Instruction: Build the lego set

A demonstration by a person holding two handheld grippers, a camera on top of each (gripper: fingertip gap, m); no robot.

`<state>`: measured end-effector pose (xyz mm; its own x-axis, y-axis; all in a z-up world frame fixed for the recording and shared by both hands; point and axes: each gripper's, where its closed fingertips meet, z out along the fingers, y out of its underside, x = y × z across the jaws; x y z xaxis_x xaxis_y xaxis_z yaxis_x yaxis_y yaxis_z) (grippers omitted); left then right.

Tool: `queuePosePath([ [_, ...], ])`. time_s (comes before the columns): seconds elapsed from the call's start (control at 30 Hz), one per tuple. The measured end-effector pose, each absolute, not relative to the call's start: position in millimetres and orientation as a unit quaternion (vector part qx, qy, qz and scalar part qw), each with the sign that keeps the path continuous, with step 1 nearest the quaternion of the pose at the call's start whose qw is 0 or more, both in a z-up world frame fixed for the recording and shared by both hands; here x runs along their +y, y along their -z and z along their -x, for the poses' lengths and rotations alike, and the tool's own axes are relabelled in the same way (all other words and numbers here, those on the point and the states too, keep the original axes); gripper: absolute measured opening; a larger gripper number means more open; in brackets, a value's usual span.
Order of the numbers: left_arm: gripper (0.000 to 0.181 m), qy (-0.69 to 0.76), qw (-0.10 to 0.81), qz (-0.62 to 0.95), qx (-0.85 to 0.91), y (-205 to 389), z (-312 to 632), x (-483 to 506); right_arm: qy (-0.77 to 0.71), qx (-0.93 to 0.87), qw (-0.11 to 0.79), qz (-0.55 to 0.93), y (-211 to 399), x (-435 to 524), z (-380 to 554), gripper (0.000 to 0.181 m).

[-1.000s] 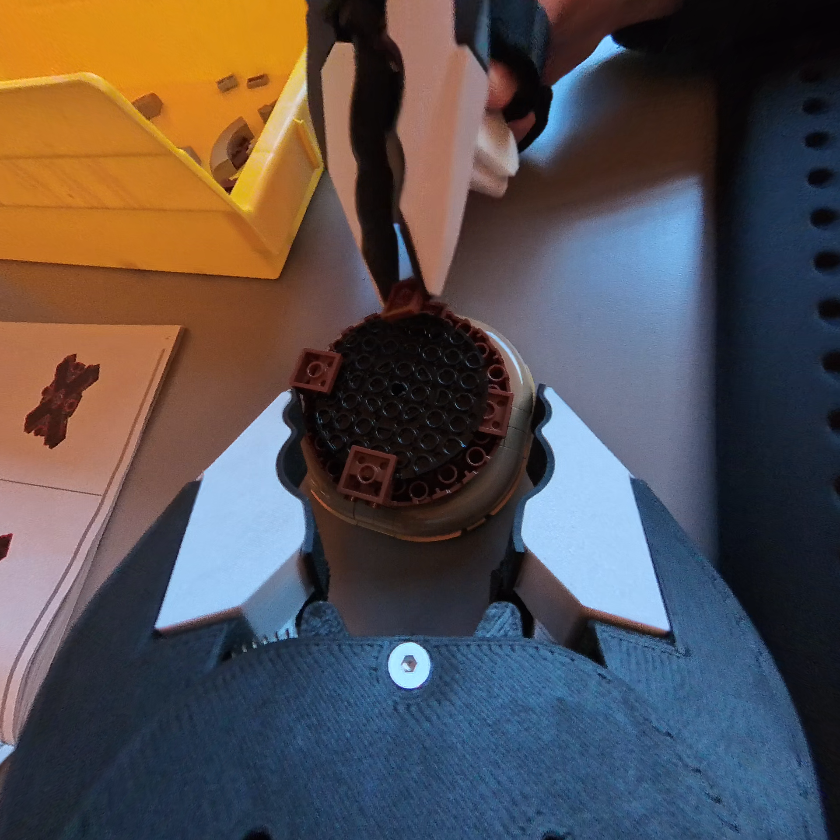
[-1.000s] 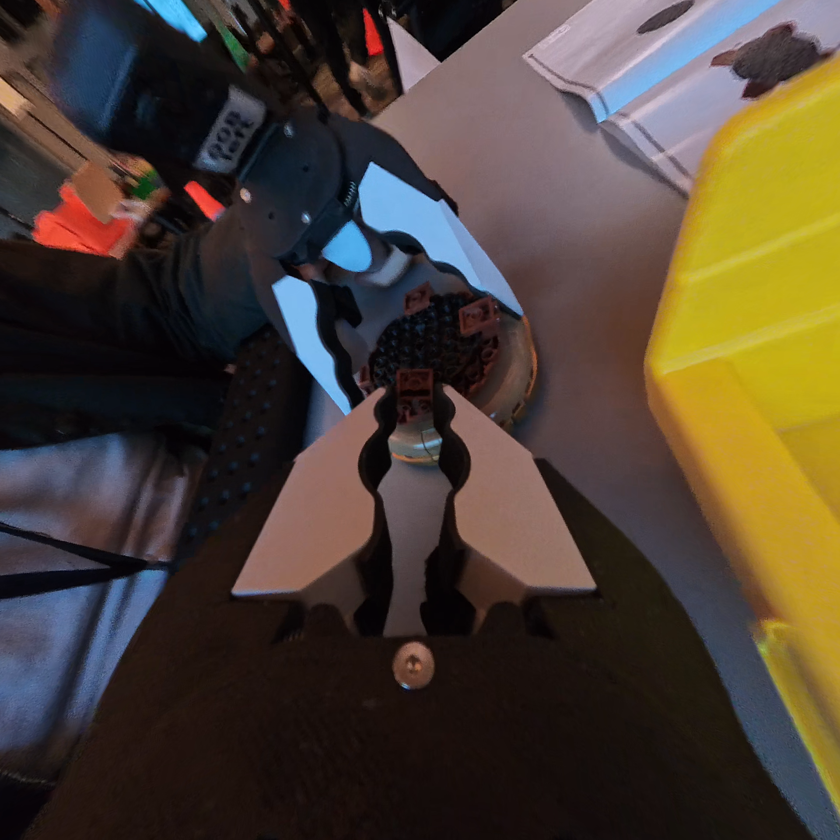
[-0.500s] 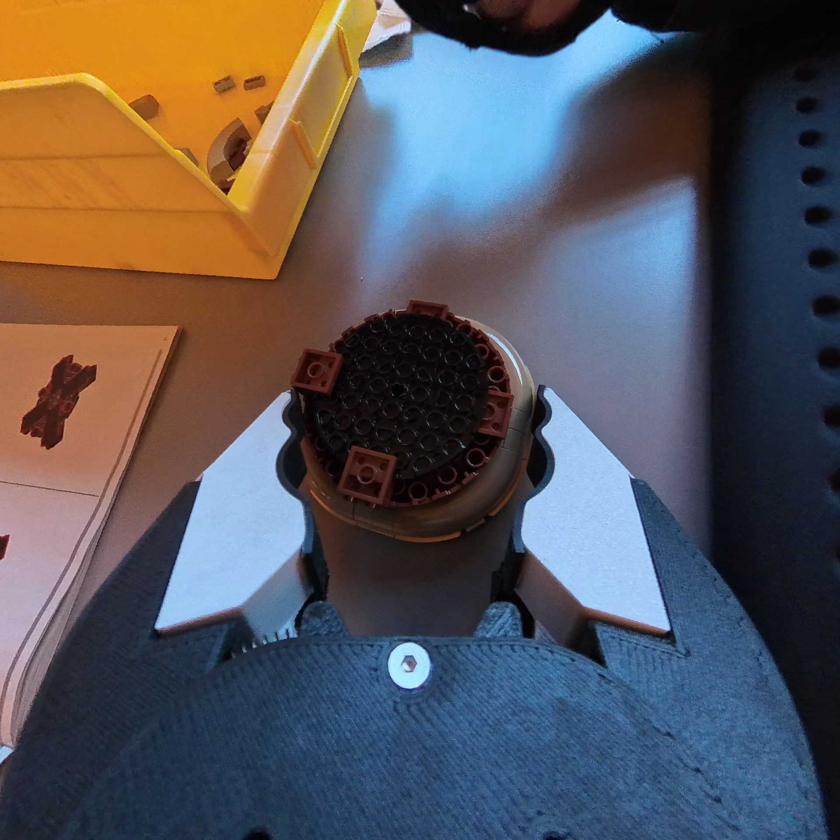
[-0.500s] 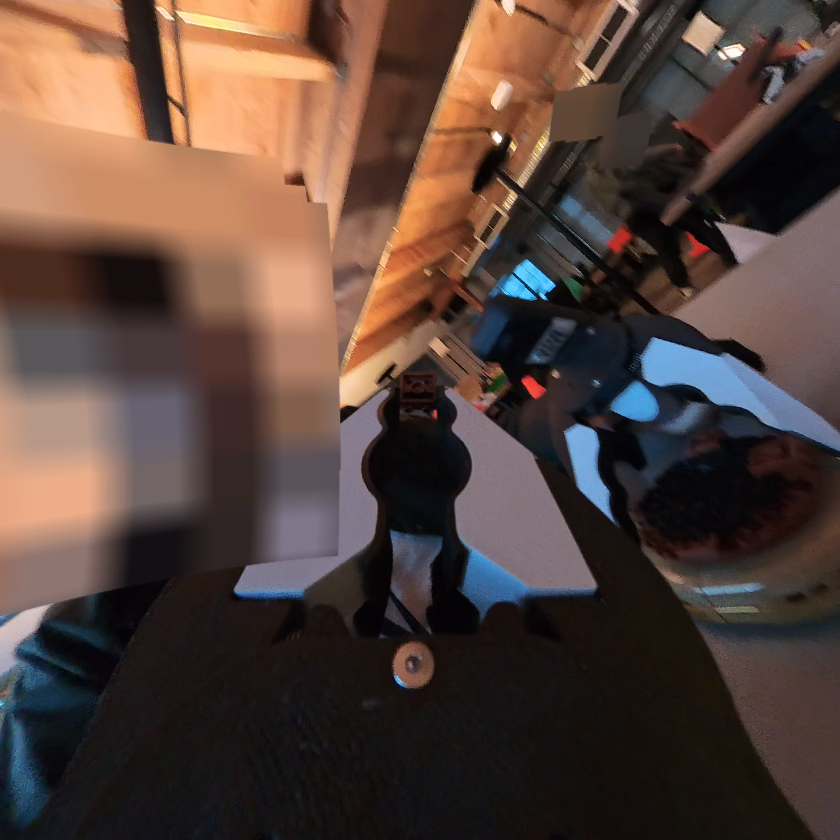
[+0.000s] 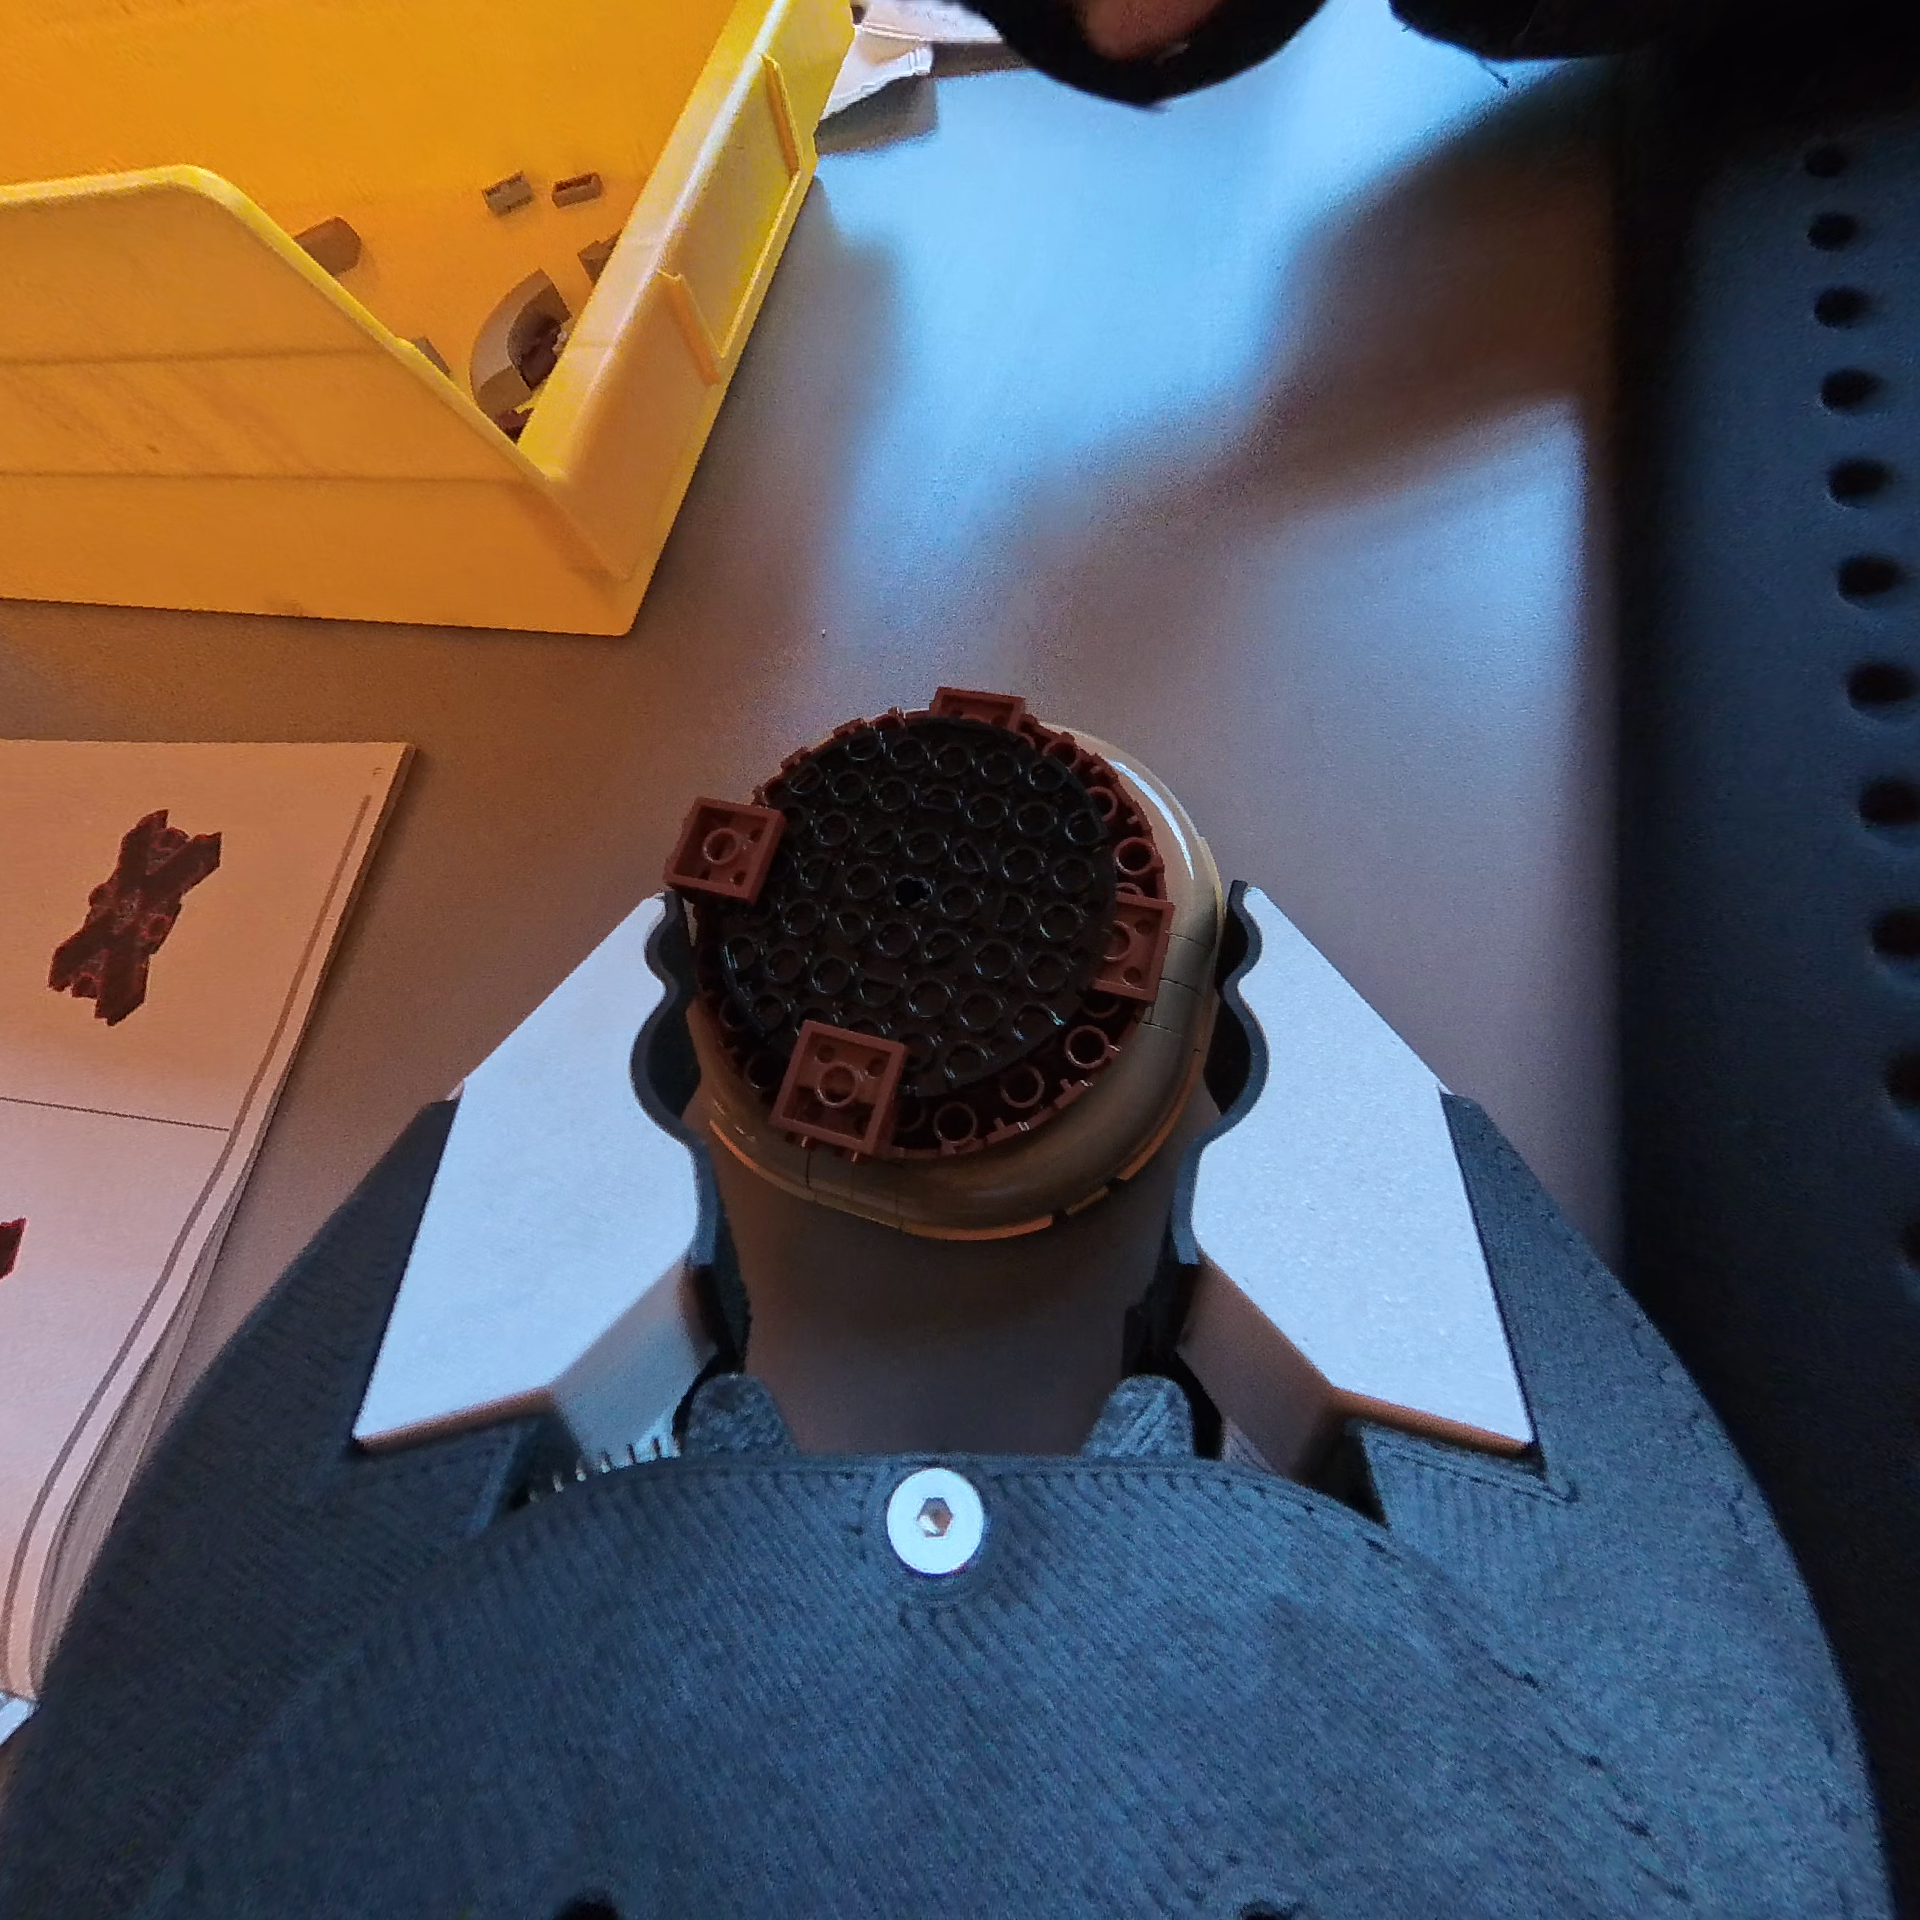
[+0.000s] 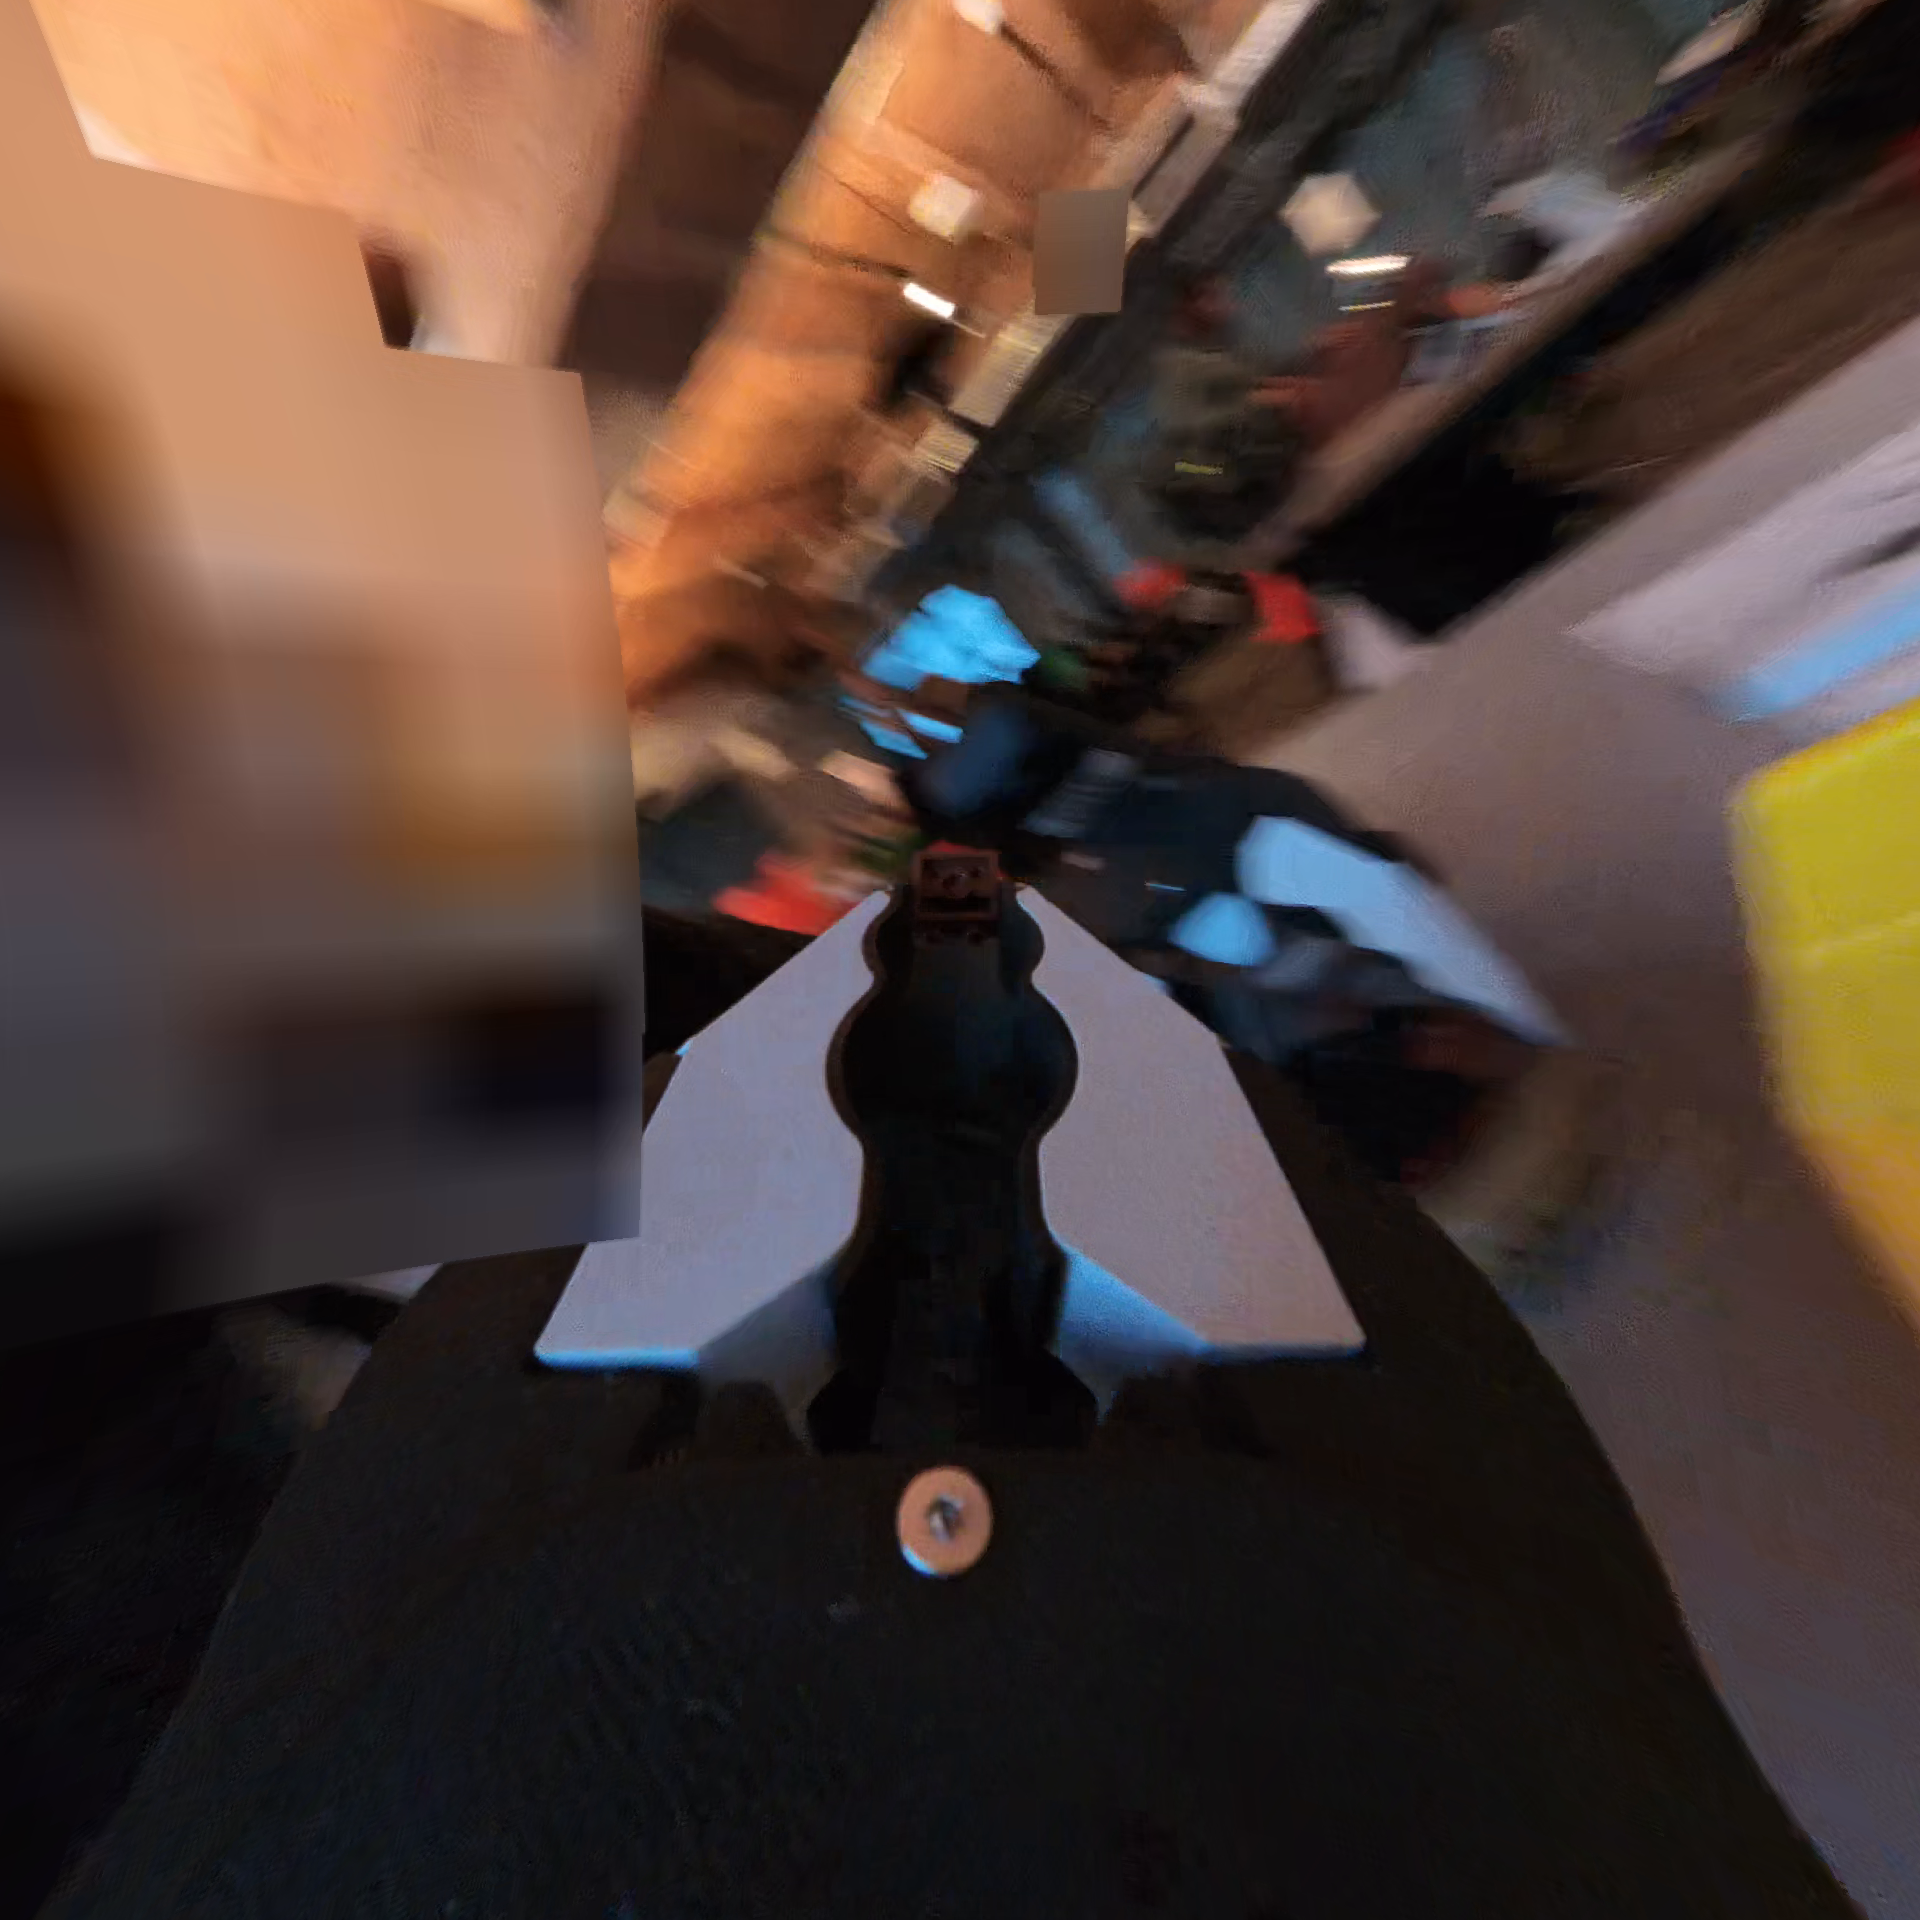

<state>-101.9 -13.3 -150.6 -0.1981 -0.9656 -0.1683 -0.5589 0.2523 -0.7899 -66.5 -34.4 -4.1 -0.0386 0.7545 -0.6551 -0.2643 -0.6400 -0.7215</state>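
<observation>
Left gripper: jaws clamped around the round model, just above the desk.
Right gripper: jaws narrow, pinching a small brown plate, raised away.
Progress: four brown plates seated; more left, I'd judge.
Textures: black studded disc, smooth tan rim, glossy yellow bin.

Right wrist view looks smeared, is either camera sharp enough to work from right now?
Right wrist view: heavy motion blur over the background; only the right gripper and its small brown brick read fairly clearly. Left wrist view: sharp on the round lego build in the left gripper; wide-angle bending at edges, yellow bin glows bright.
</observation>
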Motion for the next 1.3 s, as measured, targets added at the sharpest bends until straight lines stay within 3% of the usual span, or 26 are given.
queuePosePath([
  [0.03,0.101,0.298,0.341,0.534,0.714,150,102,-13,-0.603,-0.257,0.418,0.629,17,-29,66,0.013],
  [0.1,0.101,0.302,0.339,0.544,0.705,149,103,-11,-0.433,-0.346,0.490,0.673,35,-22,62,0.014],
  [0.17,0.103,0.324,0.354,0.555,0.680,139,103,-4,-0.361,-0.380,0.524,0.672,34,-22,63,0.014],
  [0.3,0.068,0.376,0.470,0.488,0.632,77,98,-9,-0.413,-0.376,0.460,0.690,48,-31,76,0.014],
  [0.4,0.037,0.320,0.553,0.413,0.649,59,96,-20,-0.488,-0.359,0.385,0.696,57,-41,85,0.014],
  [0.47,0.029,0.270,0.585,0.374,0.667,61,90,-30,-0.531,-0.340,0.345,0.695,59,-45,88,0.013],
  [0.57,0.030,0.237,0.611,0.345,0.672,61,81,-40,-0.536,-0.334,0.324,0.704,67,-45,89,0.013],
  [0.73,0.005,0.220,0.614,0.296,0.698,65,80,-56,-0.545,-0.333,0.305,0.706,69,-49,91,0.013],
  [0.87,0.004,0.246,0.591,0.312,0.702,69,79,-60,-0.566,-0.324,0.270,0.708,74,-54,90,0.015],
  [1.0,0.003,0.391,0.559,0.373,0.629,38,84,-58,-0.553,-0.338,0.377,0.661,47,-42,87,0.042],
  [1.17,0.003,0.533,0.510,0.403,0.542,8,96,-51,-0.322,-0.463,0.569,0.598,25,-44,84,0.032],
  [1.3,0.003,0.561,0.487,0.407,0.531,6,97,-51,-0.360,-0.446,0.586,0.573,9,-54,96,0.020],
])
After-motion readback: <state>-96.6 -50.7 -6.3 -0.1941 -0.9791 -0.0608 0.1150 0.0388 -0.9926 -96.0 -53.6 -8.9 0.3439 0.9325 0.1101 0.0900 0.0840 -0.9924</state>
